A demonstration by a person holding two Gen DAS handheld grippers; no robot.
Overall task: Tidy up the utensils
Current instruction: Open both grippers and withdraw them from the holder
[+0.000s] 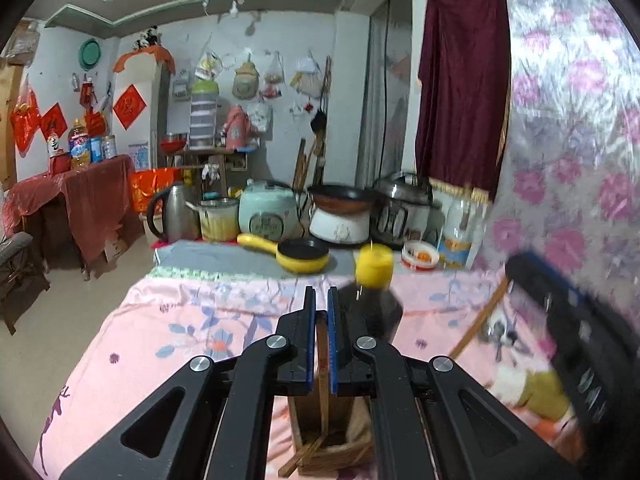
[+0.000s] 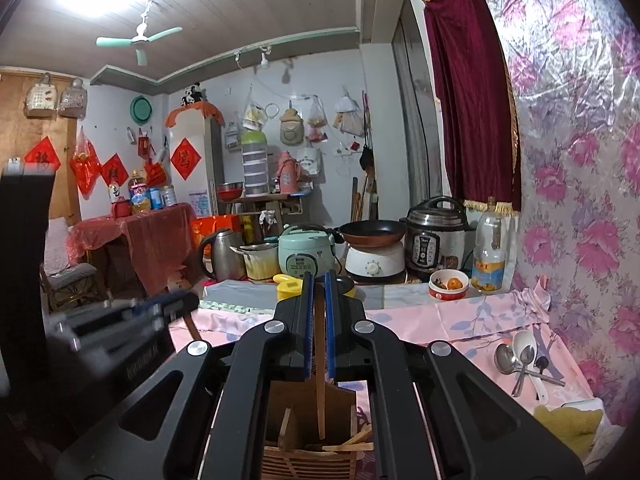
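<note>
Left wrist view: looks forward along fingers, high over pink-clothed surface (image 1: 180,320), close above wooden holder (image 1: 328,436). Right wrist view: same heading, tilted higher, close over holder. Both share far appliance row, rice cooker (image 1: 268,212), floral wall (image 2: 580,160).

Matt black plastic is seen on the right gripper (image 2: 319,280), with brushed metal pivot pins. A pale wooden stick (image 2: 320,392) is clamped between its blue pads. Below it, a wooden holder (image 2: 308,420) (rough, unvarnished). Right of it, glossy metal spoons (image 2: 520,356) on smooth printed cloth (image 2: 460,320).
</note>
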